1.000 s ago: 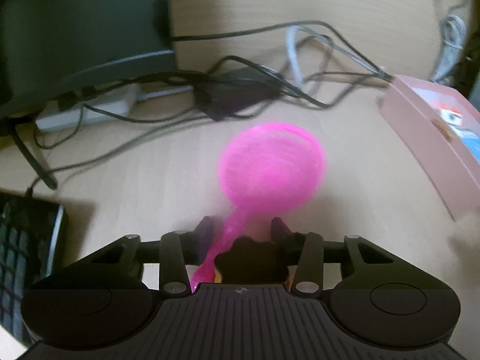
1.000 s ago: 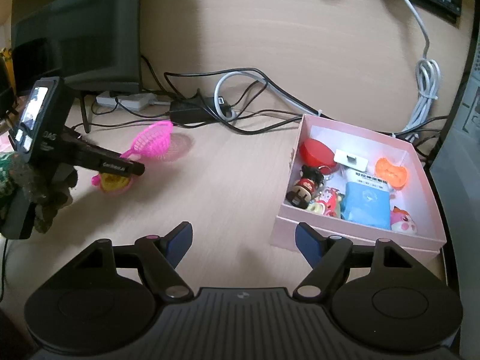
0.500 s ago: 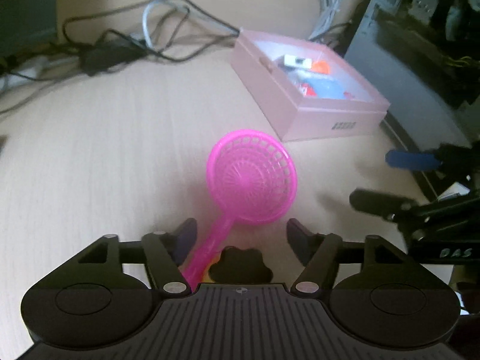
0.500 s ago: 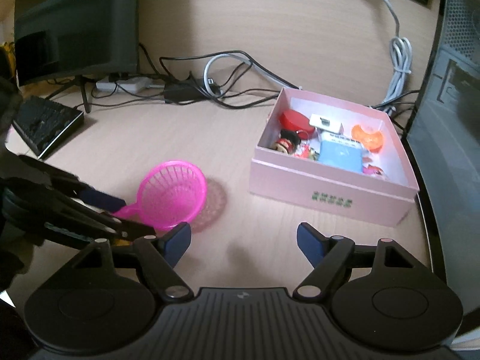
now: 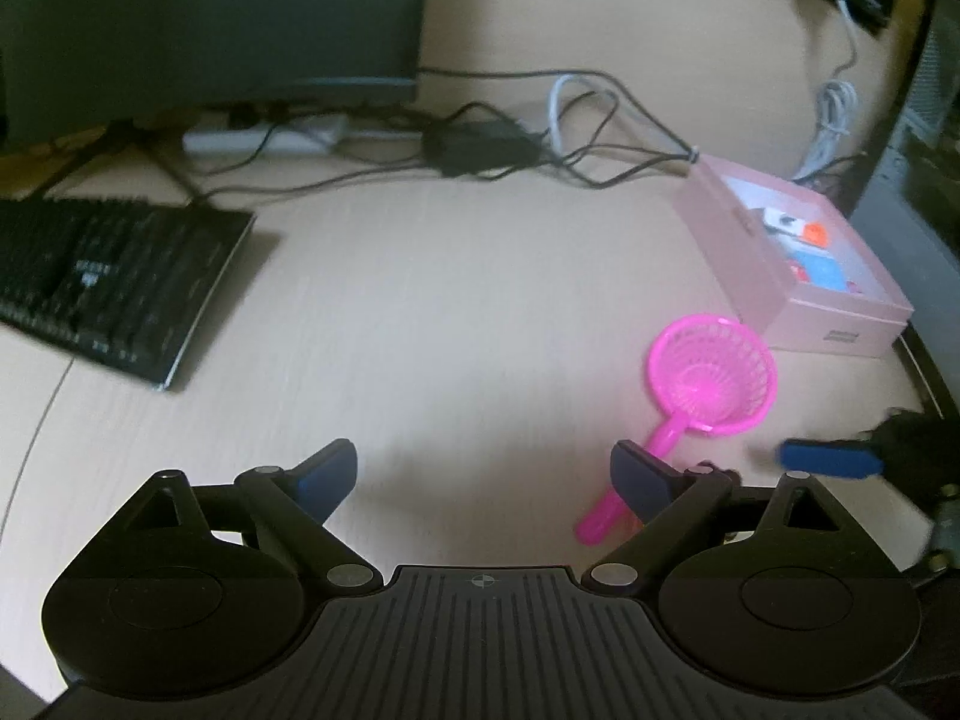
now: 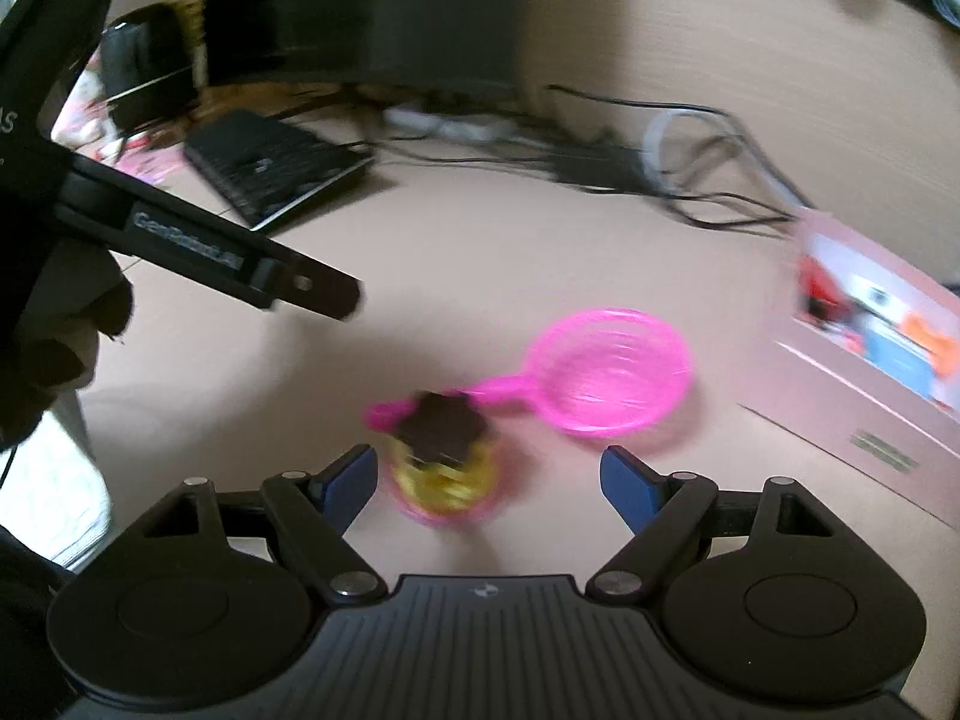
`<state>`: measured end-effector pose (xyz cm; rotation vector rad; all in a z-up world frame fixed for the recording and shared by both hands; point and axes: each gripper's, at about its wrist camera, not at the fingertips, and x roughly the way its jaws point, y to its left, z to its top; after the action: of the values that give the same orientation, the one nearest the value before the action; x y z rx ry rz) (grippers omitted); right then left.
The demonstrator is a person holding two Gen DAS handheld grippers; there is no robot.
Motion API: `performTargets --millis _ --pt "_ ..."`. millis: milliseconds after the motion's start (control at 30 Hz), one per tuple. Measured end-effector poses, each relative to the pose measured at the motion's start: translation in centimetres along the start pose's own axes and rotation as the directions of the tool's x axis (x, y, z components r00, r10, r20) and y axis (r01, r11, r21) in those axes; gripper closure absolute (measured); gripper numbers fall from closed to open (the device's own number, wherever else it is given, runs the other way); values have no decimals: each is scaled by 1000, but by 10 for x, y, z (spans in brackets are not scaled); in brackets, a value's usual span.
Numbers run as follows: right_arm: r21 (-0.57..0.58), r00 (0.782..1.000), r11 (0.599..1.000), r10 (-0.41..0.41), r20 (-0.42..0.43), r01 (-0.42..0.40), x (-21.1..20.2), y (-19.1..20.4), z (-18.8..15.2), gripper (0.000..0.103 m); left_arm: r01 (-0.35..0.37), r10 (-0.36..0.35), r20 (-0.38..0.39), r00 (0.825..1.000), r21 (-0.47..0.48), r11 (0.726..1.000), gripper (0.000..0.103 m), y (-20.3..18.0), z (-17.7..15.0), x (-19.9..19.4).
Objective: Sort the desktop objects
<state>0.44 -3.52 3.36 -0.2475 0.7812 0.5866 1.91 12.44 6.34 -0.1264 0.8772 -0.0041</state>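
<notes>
One partly legible white label, "Gen…", marks the left gripper (image 6: 336, 300); jaws opening, empty. Right gripper (image 6: 487, 471) unclenched beside pink strainer (image 6: 612, 378).

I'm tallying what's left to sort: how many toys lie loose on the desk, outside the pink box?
2: a pink strainer on the desk beside the pink box, and a small yellow toy at its handle end. Others may be hidden out of view.

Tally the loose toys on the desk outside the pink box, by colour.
Pink plastic mesh scoop: 1
Yellow-and-pink toy with a dark brown top: 1
Total: 2
</notes>
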Motion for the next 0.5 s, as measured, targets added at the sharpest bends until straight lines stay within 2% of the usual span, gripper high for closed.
performTargets --millis 67,133,300,400,500 --pt "-15 1000 1000 5 -24 -5 15 7 4 34 3 -3 -5 1000 -5 1000 8 0 -1 1" --pt "-15 999 1000 0 -49 -1 22 8 3 58 14 -14 -3 1000 -3 1000 8 -2 -1 2" --pt "39 998 999 -24 -53 26 3 -7 -8 59 42 -42 -11 999 30 999 7 -14 -2 6" --pt "75 995 994 -75 -64 80 -19 -27 -25 59 72 -70 -31 997 53 996 6 -24 -1 16" --pt "127 983 977 -161 -85 171 -35 -54 -43 59 126 -123 -42 992 97 987 6 -44 -2 24"
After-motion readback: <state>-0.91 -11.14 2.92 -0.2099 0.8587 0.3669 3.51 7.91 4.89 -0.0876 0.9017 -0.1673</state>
